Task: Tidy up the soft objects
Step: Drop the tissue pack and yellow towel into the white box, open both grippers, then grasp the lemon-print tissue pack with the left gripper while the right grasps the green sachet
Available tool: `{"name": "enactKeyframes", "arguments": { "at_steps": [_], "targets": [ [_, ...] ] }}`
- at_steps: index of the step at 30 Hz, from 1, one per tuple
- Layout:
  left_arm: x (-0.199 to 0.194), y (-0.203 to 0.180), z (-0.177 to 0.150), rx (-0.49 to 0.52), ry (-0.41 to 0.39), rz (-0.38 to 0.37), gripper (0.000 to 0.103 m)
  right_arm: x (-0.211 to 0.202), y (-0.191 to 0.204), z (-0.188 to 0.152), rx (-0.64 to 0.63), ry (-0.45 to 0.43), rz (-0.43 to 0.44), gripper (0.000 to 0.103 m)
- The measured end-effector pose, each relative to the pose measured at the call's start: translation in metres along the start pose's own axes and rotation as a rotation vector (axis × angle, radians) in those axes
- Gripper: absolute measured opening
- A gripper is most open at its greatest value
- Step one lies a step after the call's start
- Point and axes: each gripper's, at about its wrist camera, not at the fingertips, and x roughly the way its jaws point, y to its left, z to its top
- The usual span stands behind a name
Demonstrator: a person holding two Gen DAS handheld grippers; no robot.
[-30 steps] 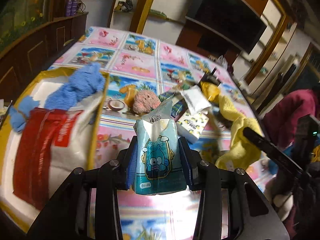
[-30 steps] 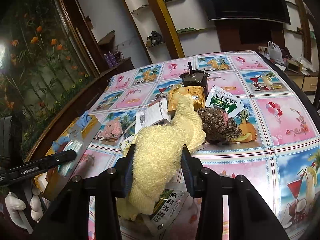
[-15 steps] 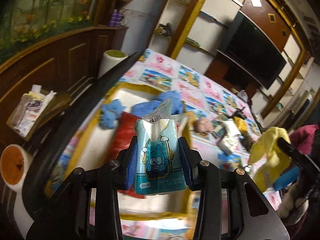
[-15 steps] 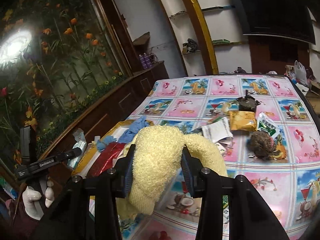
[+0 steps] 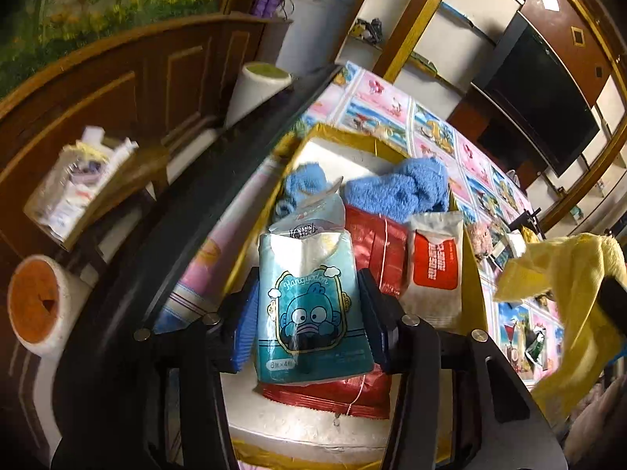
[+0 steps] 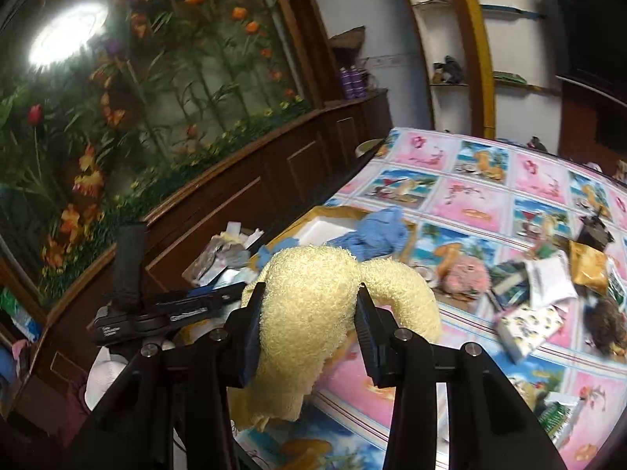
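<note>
Soft goods head for the tray

The gold-rimmed tray (image 5: 386, 148) lies just beyond the left gripper (image 5: 309, 309), clamped on a tissue pack (image 5: 311, 305) marked "Hangyodon"; the drop looks imminent, needing lowering, then release. The right gripper (image 6: 309, 333), beside it, grips a yellow towel (image 6: 313, 313) between its jaws, likely next.

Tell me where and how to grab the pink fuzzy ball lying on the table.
Grip the pink fuzzy ball across its rounded middle, coming from above. It sits low on the table with packets crowding its right side, so a side approach is likely blocked. Both claws are full now: left claw, right claw.
</note>
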Motion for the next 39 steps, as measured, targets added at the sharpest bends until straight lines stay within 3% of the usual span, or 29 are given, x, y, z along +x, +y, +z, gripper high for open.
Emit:
{"name": "enactKeyframes", "arguments": {
  "at_steps": [4,10,16,20,23,26,29,32,35,39],
  "targets": [
    [0.005,0.009,-0.002,-0.036,0.023,-0.045,0.048,0.033,0.029,-0.006,-0.103,0.087,0.01,0.042],
    [-0.015,0.008,-0.004,-0.032,-0.033,-0.05,0.052,0.082,0.046,-0.029,-0.18,0.235,0.004,0.042],
    [-0.03,-0.001,-0.006,0.003,-0.082,-0.041,0.052,0.111,0.031,-0.041,-0.179,0.29,-0.085,0.042],
    [-0.038,-0.011,-0.01,0.018,-0.089,-0.06,0.052,0.117,0.045,-0.05,-0.3,0.296,-0.182,0.047],
    [-0.044,-0.017,-0.014,0.024,-0.093,-0.066,0.053,0.1,0.043,-0.048,-0.256,0.263,-0.123,0.05],
    [-0.049,-0.025,-0.017,0.028,-0.094,-0.069,0.053,0.066,0.031,-0.043,-0.165,0.177,-0.06,0.059],
    [-0.053,-0.038,-0.021,0.047,-0.092,-0.076,0.053,0.031,0.013,-0.039,-0.102,0.097,-0.061,0.065],
    [-0.055,-0.058,-0.027,0.089,-0.082,-0.098,0.053,0.0,-0.018,-0.042,-0.053,0.058,-0.1,0.065],
    [-0.055,-0.083,-0.034,0.149,-0.066,-0.127,0.053,-0.026,-0.063,-0.047,0.005,0.039,-0.202,0.065],
    [-0.049,-0.124,-0.045,0.246,-0.038,-0.165,0.053,-0.06,-0.144,-0.061,0.196,0.029,-0.345,0.065]
  ]
}}
